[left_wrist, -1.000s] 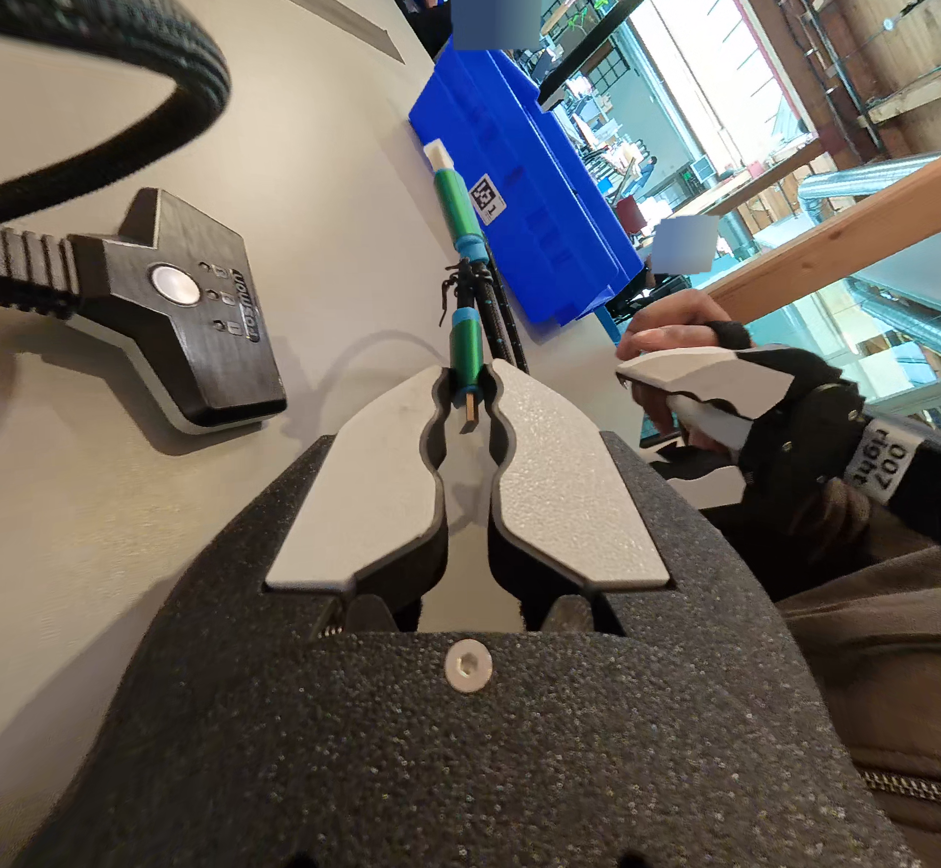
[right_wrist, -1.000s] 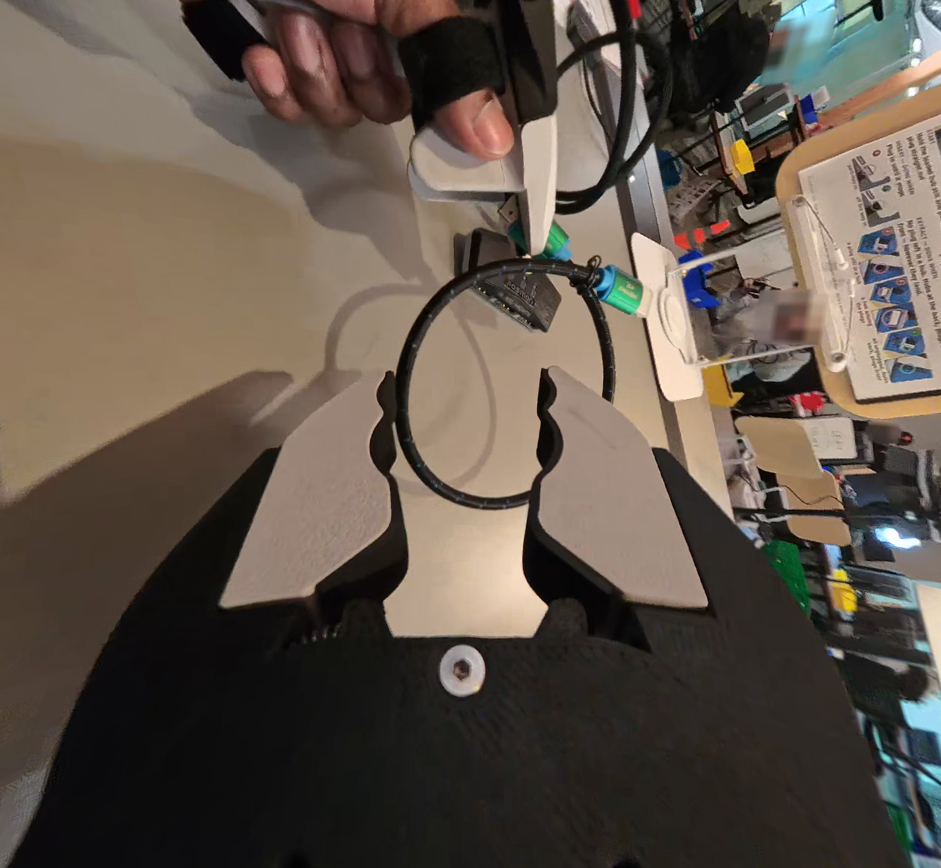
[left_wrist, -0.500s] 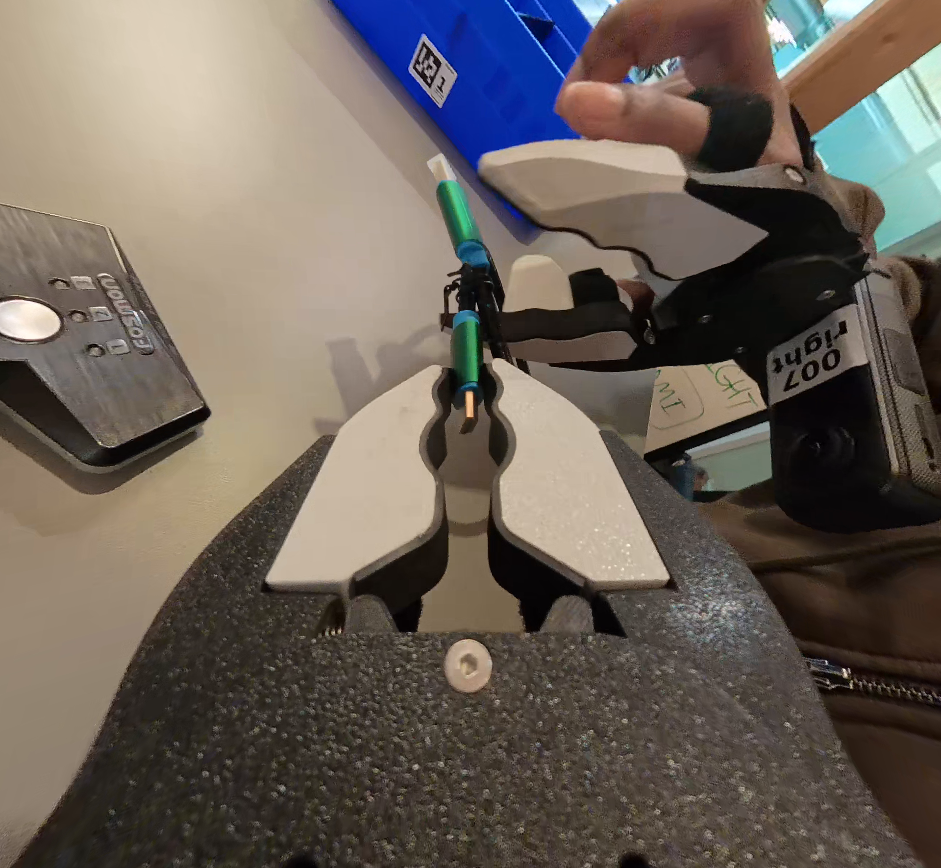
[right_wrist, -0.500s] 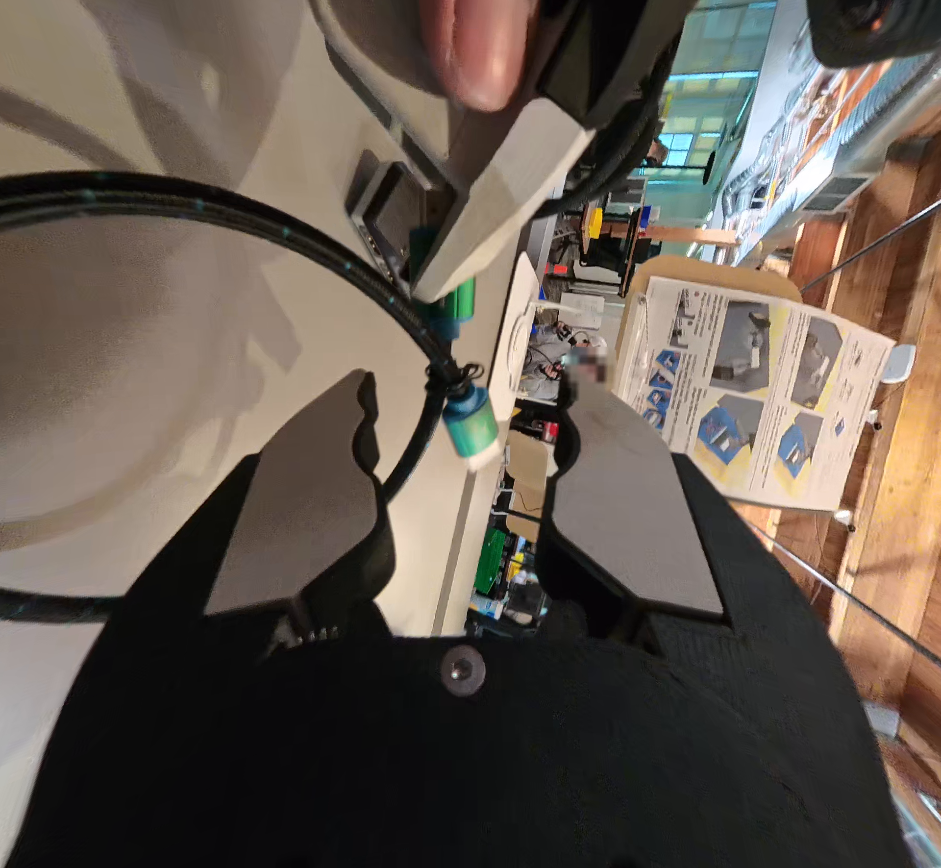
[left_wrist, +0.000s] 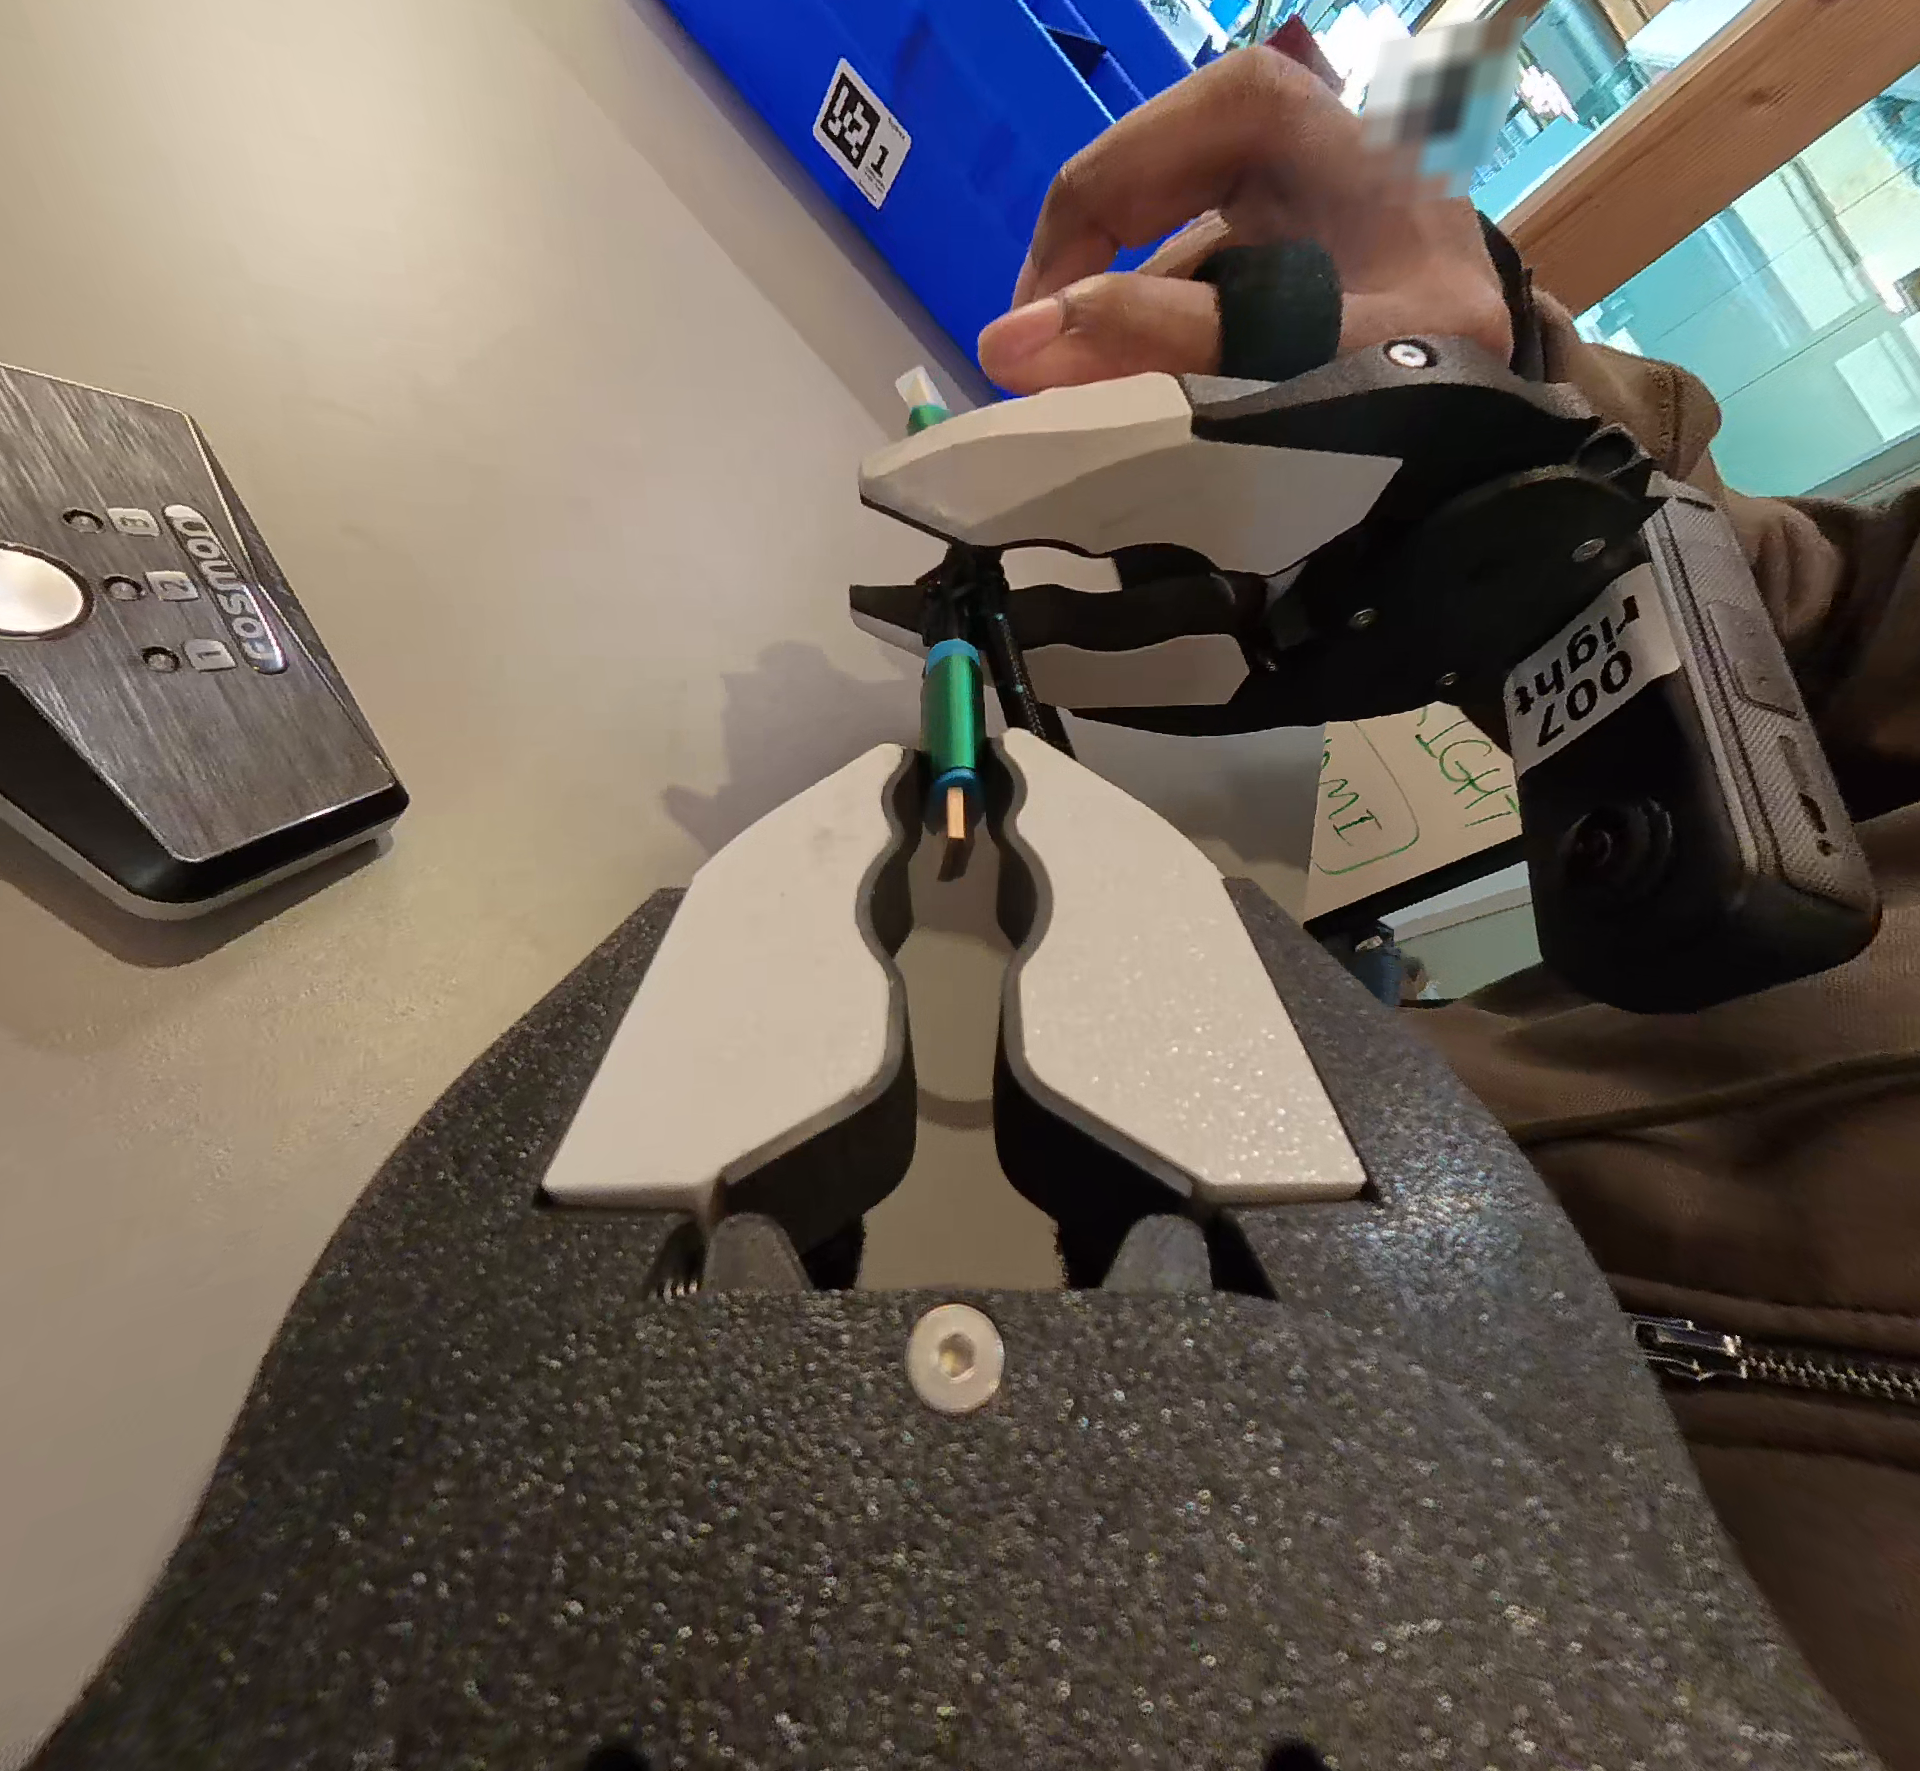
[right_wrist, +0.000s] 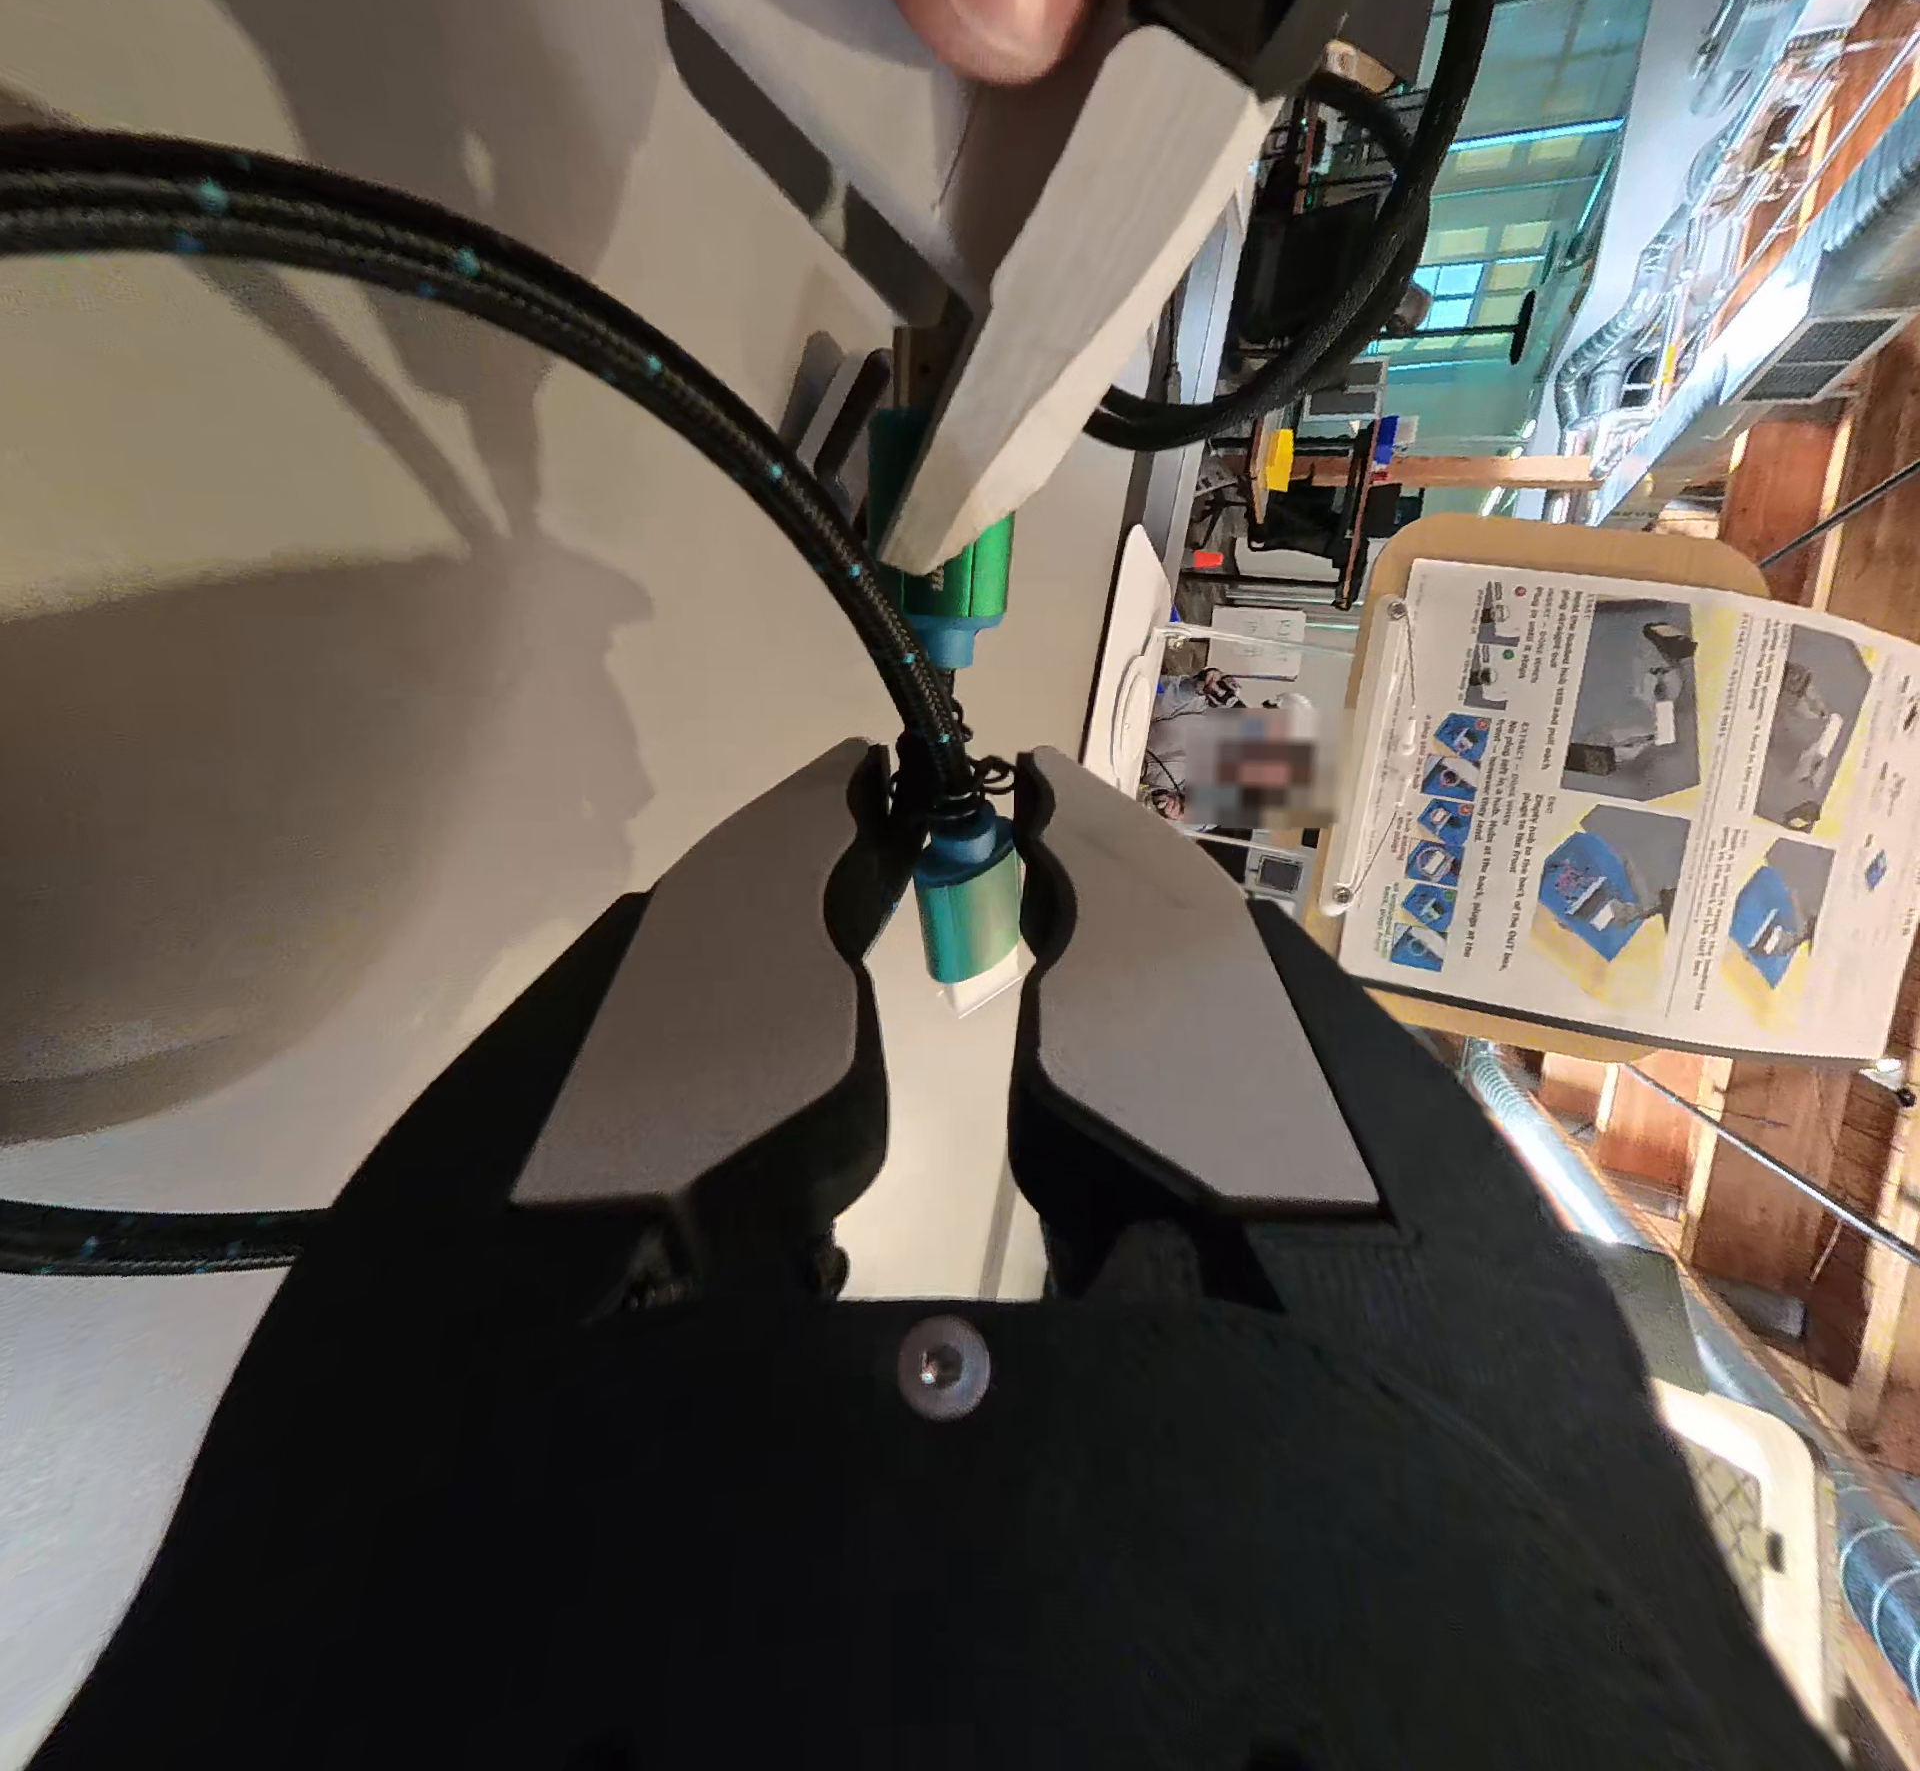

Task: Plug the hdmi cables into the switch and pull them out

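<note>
My left gripper (left_wrist: 951, 765) is shut on a green plug (left_wrist: 956, 713) with a gold metal tip that points back between its fingers. A black braided cable (right_wrist: 520, 298) loops from that plug to a second green plug (right_wrist: 971, 911) with a white cap. My right gripper (right_wrist: 951, 776) is shut on this second plug and the tied cable beside it, just past the left fingertips. In the left wrist view the right gripper (left_wrist: 904, 558) comes in from the right, with a hand on it. In the right wrist view a left finger (right_wrist: 1081, 298) presses on the first plug (right_wrist: 956, 578).
A black hub (left_wrist: 177, 672) with a round button lies on the beige table (left_wrist: 468, 319) at the left. A blue bin (left_wrist: 883, 38) stands beyond the grippers. An instruction sheet on a board (right_wrist: 1621, 786) and a white round stand (right_wrist: 1132, 682) lie past the table edge. One gripper's finger ends stand about 5 cm off the other's. The black hub (left_wrist: 177, 672) sits 11 cm or so from the ends of my right fingers.
My right gripper moved in over the second plug with its jaws wide, then closed on the plug and cable. My left gripper kept its hold on the first plug.
</note>
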A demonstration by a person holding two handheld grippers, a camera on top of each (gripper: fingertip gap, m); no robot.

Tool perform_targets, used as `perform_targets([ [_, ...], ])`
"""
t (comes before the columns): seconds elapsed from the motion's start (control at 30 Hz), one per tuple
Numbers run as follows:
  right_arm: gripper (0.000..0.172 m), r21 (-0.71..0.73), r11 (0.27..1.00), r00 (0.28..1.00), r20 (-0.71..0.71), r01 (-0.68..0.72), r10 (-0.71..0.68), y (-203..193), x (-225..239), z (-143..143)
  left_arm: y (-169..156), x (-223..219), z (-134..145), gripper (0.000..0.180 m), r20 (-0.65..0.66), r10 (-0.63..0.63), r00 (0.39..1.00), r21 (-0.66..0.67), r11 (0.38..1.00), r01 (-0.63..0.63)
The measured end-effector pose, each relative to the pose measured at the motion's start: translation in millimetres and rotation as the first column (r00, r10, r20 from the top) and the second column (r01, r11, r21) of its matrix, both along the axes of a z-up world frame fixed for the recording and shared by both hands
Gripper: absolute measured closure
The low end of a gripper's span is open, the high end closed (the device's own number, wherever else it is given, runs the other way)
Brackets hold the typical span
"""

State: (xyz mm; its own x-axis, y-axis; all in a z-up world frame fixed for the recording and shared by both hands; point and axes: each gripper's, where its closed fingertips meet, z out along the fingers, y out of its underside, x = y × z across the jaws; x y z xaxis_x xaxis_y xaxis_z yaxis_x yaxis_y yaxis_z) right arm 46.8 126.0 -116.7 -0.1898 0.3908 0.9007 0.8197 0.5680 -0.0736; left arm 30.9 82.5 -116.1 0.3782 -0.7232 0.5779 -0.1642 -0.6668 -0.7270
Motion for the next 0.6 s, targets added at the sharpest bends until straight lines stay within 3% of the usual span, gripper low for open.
perform_targets([
  [0.2,0.149,-0.037,0.999,0.999,-0.022,0.032,-0.032,-2.0,6.9,-1.9,-0.1,3.7,0.7,0.169,-0.029,-0.017,0.999,0.018,1.0,0.017],
  [0.6,0.149,0.025,0.999,0.997,-0.063,0.041,-0.04,-4.5,11.1,7.6,-5.0,6.6,6.2,0.169,-0.116,-0.037,0.993,0.14,0.989,0.054],
])
